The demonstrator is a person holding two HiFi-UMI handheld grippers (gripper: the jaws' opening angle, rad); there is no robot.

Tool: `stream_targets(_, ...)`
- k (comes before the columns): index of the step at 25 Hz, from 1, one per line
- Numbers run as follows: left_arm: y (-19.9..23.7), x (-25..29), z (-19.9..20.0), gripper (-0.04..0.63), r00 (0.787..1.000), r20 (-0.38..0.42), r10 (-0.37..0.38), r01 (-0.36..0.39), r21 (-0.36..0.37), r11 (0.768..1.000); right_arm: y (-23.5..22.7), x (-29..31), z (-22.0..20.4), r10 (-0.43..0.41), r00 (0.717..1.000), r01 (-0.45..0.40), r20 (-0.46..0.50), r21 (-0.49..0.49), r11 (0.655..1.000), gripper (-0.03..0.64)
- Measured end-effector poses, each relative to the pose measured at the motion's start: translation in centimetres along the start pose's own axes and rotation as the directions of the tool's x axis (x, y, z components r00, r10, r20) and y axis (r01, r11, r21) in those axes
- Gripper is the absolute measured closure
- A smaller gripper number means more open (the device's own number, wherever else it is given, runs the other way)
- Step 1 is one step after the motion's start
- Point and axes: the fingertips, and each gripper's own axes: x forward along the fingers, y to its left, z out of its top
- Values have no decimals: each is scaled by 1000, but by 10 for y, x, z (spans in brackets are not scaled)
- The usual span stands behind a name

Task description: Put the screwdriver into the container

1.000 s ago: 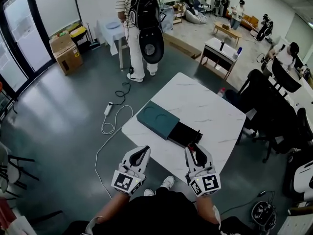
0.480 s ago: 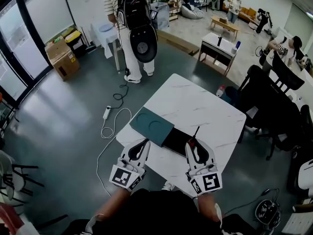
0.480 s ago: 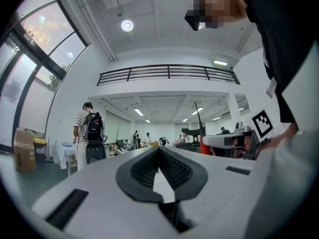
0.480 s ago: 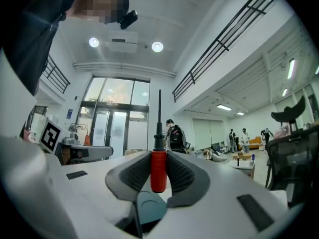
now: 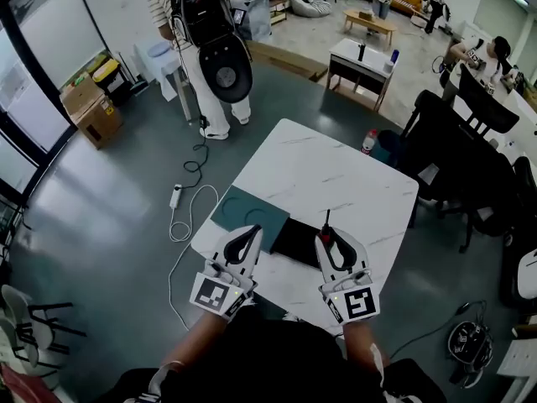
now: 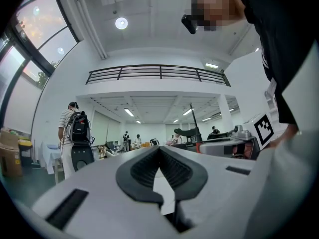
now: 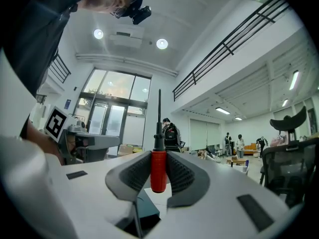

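My right gripper (image 5: 329, 242) is shut on the screwdriver (image 5: 326, 225). The red handle (image 7: 158, 171) sits between the pads and the black shaft sticks out past the fingertips. In the head view it hovers at the right end of the black open container (image 5: 294, 240), which lies on the white marble table (image 5: 336, 175) beside its teal lid (image 5: 243, 212). My left gripper (image 5: 250, 235) is shut with nothing in it, over the near edge of the lid. In the left gripper view its pads (image 6: 172, 168) meet at the tip.
A person with a black backpack (image 5: 201, 23) stands beyond the table's far left. A white cable and power strip (image 5: 176, 196) lie on the floor at the left. Black office chairs (image 5: 470, 166) crowd the right side, and a bottle (image 5: 367, 141) stands by the far corner.
Both grippers have come forward over the table's near edge, level with the container and lid. The screwdriver stays in the right gripper, its shaft now pointing away over the table.
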Motion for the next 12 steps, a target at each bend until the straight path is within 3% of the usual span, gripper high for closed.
stream_targets(6, 15, 18, -24, 590, 998, -41, -37, 36, -33, 999, -17, 23, -41, -43, 993, 46, -113, 27, 999, 509)
stream_targets(12, 35, 17, -40, 590, 996, -84, -43, 39, -46, 998, -20, 33, -92, -61, 961, 38, -270, -92, 995, 509)
